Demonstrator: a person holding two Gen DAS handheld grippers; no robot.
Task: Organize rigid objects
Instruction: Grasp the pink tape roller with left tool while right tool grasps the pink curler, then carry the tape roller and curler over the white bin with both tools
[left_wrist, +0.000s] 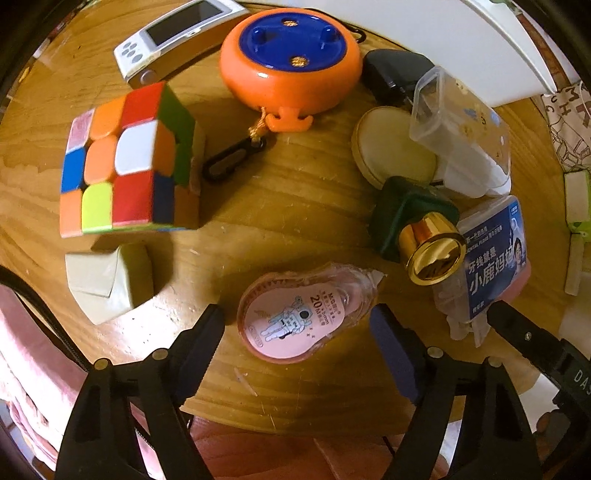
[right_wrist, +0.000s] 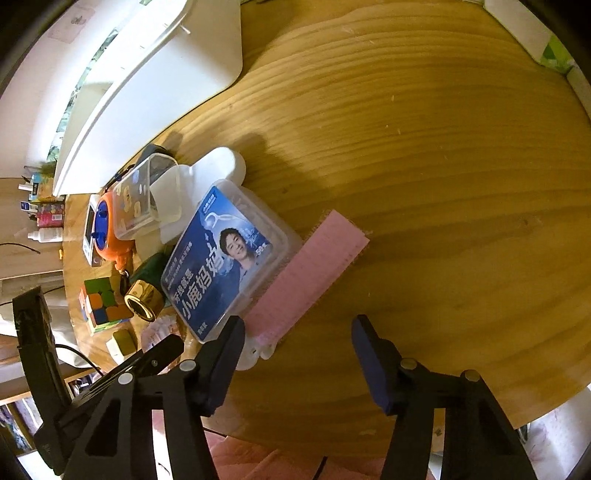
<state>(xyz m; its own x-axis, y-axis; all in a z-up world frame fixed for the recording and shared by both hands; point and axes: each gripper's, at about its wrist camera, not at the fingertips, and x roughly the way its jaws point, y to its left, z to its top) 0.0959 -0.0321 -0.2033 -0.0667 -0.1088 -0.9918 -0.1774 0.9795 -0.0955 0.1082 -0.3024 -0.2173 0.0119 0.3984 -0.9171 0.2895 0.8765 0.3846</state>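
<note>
- Left claw (left_wrist: 297, 332) stands wide open and holds nothing; the pink correction tape (left_wrist: 295, 325) in clear wrap lies on the desk (left_wrist: 295, 206) between its tips.
- I judge the tape light and stiff, its wrap slick; gripping across the flat sides looks best.
- Right claw (right_wrist: 297, 354) is also spread wide and empty, just beside the floss box (right_wrist: 225, 254), a clear lidded case whose contents hide behind the blue label.
- Farther off, the gold-capped green bottle (left_wrist: 413, 221) and puzzle cube (left_wrist: 125, 162) lie apart.
- Beyond, a clear tub (left_wrist: 443, 110) looks empty.
</note>
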